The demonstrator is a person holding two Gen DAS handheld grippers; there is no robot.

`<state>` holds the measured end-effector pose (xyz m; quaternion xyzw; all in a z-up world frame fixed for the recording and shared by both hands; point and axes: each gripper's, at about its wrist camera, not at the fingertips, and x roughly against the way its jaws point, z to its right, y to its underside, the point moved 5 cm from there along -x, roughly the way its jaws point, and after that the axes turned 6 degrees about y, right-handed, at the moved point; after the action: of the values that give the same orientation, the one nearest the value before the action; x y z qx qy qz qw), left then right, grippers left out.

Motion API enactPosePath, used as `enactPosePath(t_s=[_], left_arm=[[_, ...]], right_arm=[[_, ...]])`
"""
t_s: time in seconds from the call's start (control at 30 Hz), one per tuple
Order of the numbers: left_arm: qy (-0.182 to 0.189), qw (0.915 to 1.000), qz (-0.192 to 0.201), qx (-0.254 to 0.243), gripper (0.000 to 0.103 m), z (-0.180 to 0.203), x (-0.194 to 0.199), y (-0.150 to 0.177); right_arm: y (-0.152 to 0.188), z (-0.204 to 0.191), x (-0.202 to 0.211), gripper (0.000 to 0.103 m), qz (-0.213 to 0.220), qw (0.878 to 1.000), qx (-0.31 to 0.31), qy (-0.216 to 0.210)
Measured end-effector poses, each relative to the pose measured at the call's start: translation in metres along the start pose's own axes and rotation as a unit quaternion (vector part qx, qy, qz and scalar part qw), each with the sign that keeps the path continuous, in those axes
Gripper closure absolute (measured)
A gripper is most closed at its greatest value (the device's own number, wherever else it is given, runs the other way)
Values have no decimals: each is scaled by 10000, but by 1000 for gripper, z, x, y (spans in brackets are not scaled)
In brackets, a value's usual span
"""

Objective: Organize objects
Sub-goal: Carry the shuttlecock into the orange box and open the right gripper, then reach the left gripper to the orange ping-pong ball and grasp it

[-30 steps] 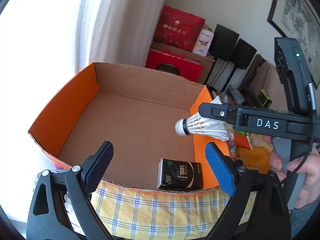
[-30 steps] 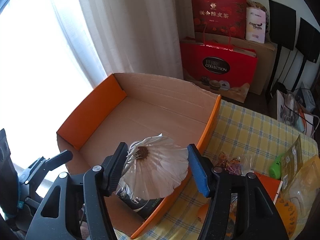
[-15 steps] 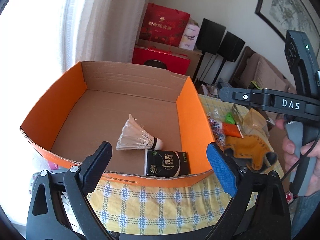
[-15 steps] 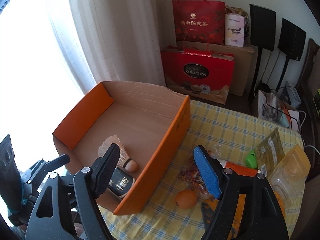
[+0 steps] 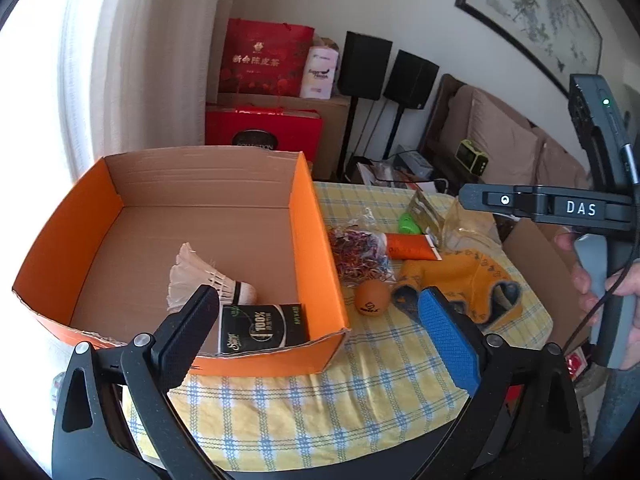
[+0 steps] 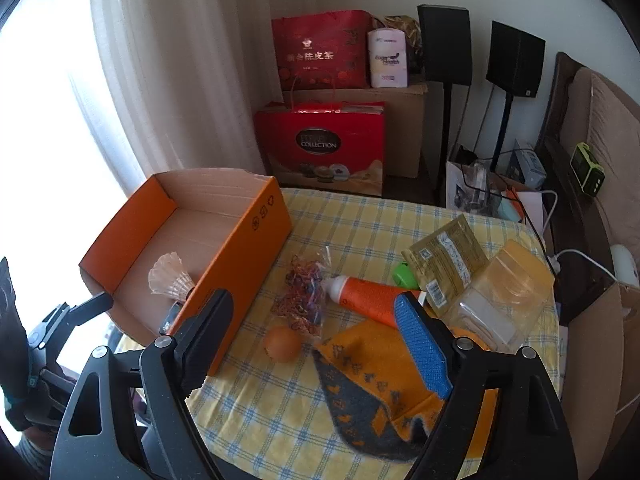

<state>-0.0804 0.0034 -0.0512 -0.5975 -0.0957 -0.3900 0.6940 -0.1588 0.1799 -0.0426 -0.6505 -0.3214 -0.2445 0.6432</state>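
Observation:
A white shuttlecock [image 5: 200, 276] [image 6: 170, 276] lies on its side in the orange cardboard box [image 5: 316, 240] [image 6: 248, 248], beside a black tissue pack [image 5: 260, 328]. Right of the box, on the checked tablecloth, lie an orange ball [image 5: 372, 298] [image 6: 282, 344], a bag of rubber bands [image 6: 304, 296], an orange tube [image 6: 368, 294] and an orange-grey cloth [image 6: 372, 368]. My left gripper [image 5: 316, 304] hangs over the box's near right corner, jaws opening, nothing between them. My right gripper [image 6: 312, 304] hovers above the ball and cloth, jaws opening and empty.
A gold sachet [image 6: 444, 260], a green item [image 6: 402, 274] and a clear plastic container [image 6: 504, 292] crowd the table's right side. Red gift bags [image 6: 320, 148], speakers on stands [image 6: 444, 44] and a sofa [image 6: 600, 152] stand behind. A curtain [image 6: 160, 80] hangs at the left.
The right gripper let go of the shuttlecock, which now lies in the box. Both grippers drew back and swung right, toward the loose items on the cloth.

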Motion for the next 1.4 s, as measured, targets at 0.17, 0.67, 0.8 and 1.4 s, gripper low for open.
enactPosePath(t_s=[0.17, 0.67, 0.8, 1.4], left_arm=[[113, 9994, -74, -318, 3, 23, -4, 2], [287, 9959, -366, -780, 5, 71, -38, 12], [240, 9941, -422, -970, 12, 81, -48, 18], [-805, 9864, -941, -1085, 61, 77, -131, 45]], right_arm=[[9, 13, -7, 19, -144, 9997, -209, 0], [21, 38, -3, 19, -145, 9986, -502, 4], [24, 46, 0, 19, -110, 9981, -604, 15], [35, 57, 1, 35, -187, 9974, -701, 40]])
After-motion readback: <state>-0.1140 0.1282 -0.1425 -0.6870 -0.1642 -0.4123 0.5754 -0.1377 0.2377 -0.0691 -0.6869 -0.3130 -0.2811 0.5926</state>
